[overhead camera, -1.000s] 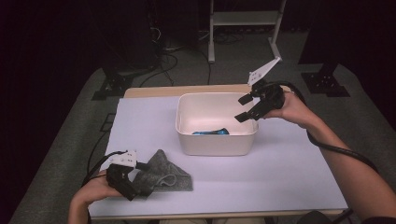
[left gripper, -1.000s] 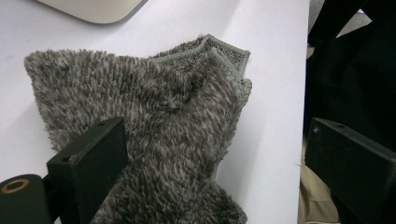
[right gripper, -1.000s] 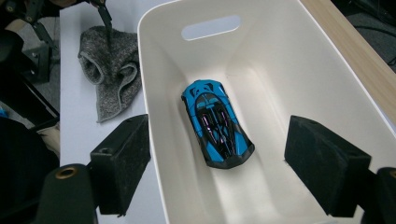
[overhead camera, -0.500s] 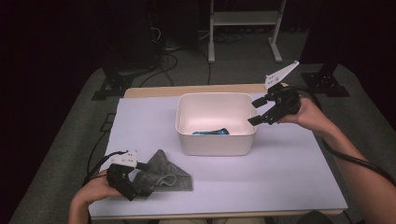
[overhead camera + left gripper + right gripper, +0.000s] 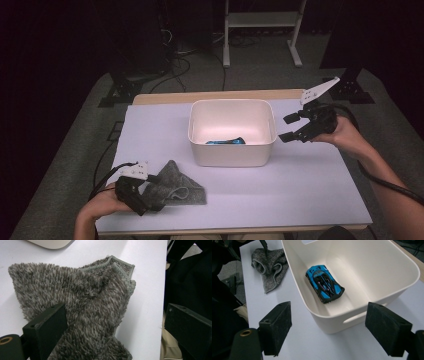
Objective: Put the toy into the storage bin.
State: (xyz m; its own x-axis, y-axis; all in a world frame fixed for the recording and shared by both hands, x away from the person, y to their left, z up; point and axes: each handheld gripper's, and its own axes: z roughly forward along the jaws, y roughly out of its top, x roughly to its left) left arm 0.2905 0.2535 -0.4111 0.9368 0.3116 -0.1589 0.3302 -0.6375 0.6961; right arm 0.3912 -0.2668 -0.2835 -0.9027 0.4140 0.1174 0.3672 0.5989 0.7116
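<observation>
High view: a grey fluffy folded cloth is lying at the near left corner of the white table, under the left gripper.

The left gripper's jaws are standing spread wide, one pressing on the cloth's pile, the other hanging past the table edge; its fingertips are blurring into the fabric here. Farther back, a blue toy sports car is sitting inside the cream plastic tub, its body mostly hidden behind the near wall. Beside the tub's right side, the right gripper is hovering released, holding nothing.
</observation>
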